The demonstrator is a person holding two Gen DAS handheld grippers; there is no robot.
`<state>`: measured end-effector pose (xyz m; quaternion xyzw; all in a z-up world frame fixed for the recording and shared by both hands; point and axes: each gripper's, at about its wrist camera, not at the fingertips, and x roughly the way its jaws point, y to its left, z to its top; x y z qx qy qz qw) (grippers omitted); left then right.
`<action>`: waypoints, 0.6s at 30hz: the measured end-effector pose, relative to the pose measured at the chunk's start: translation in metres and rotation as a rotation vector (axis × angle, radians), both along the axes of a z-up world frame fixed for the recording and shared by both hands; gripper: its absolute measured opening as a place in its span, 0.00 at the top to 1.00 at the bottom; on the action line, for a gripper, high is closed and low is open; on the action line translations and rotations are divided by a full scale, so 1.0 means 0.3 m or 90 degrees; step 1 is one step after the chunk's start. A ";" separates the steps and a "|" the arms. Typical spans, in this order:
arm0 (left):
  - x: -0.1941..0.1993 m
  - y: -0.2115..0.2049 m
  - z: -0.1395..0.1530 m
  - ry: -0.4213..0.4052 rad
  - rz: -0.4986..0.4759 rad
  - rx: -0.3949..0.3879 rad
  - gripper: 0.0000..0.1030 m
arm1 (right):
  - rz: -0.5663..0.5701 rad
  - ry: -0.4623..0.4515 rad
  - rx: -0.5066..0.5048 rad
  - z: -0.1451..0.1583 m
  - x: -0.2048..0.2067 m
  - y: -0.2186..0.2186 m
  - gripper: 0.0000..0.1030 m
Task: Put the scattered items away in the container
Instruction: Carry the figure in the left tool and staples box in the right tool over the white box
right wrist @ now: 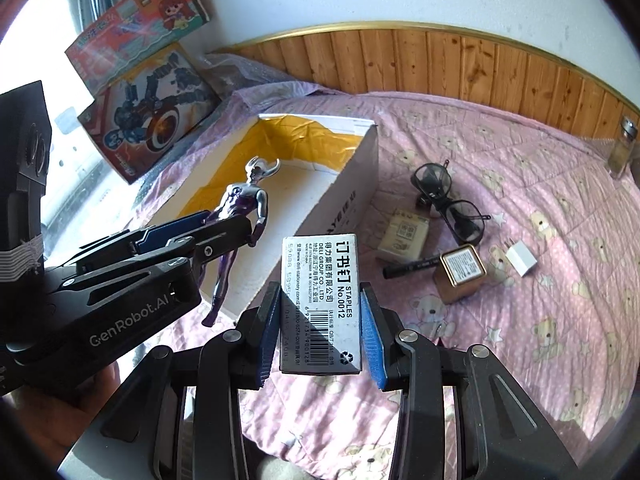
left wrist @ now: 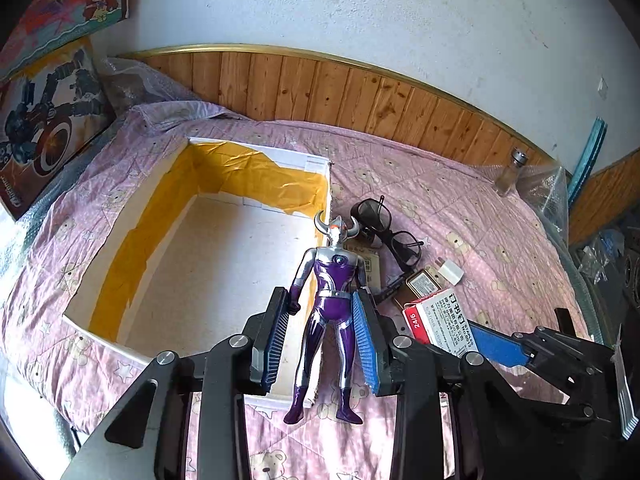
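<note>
While the staple box [right wrist: 321, 304] hides bedding, its printed label blurs.

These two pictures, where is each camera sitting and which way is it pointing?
Left wrist view: sits on the left gripper, looking forward along its fingers at the purple figure they clamp, beside the white box; the right gripper shows at the right edge.
Right wrist view: sits on the right gripper, looking forward at the staples box it clamps; the left gripper and a hand show at left.
Shared: figure, both boxes, glasses, pink bedspread.
</note>
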<state>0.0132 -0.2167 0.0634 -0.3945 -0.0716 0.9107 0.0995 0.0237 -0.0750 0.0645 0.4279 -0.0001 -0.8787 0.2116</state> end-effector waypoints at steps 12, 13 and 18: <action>-0.030 -0.104 0.031 0.012 0.025 0.014 0.67 | 0.036 0.015 0.021 0.044 -0.051 -0.123 0.61; -0.034 -0.111 0.033 0.012 0.026 0.015 0.67 | 0.039 0.015 0.022 0.046 -0.058 -0.132 0.61; -0.060 -0.154 0.033 0.009 0.038 0.024 0.67 | 0.052 0.020 0.034 0.059 -0.098 -0.184 0.61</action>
